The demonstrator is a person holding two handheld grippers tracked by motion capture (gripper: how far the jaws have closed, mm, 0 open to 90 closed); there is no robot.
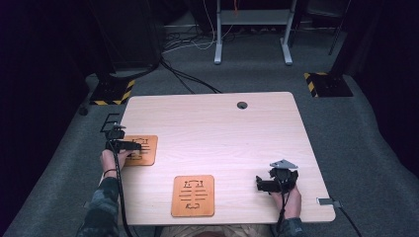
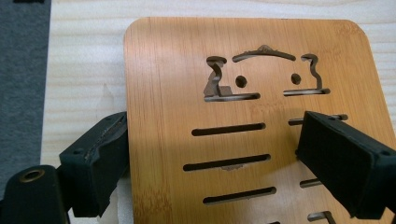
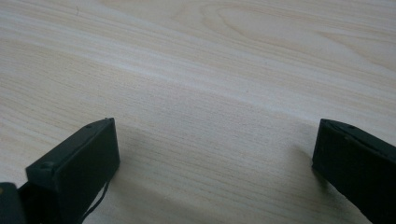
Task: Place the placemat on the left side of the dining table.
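Wooden mat [image 2: 177,140] flat on bench [image 1: 237,138], left edge. Left gripper [image 2: 212,154] jaws released, straddling mat, w/o squeezing. Right gripper [image 3: 215,163] released, empty. Risk: thin mat slips when pinched.

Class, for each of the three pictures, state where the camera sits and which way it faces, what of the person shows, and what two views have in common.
High view: above the person's side, looking forward and down on the table; forearms, left gripper, right gripper and a near coaster show.
Left gripper view: rides the left gripper, looking along its open jaws at the left coaster.
Right gripper view: rides the right gripper, facing bare tabletop between open jaws.
Shared: the left coaster appears in the high and left gripper views.
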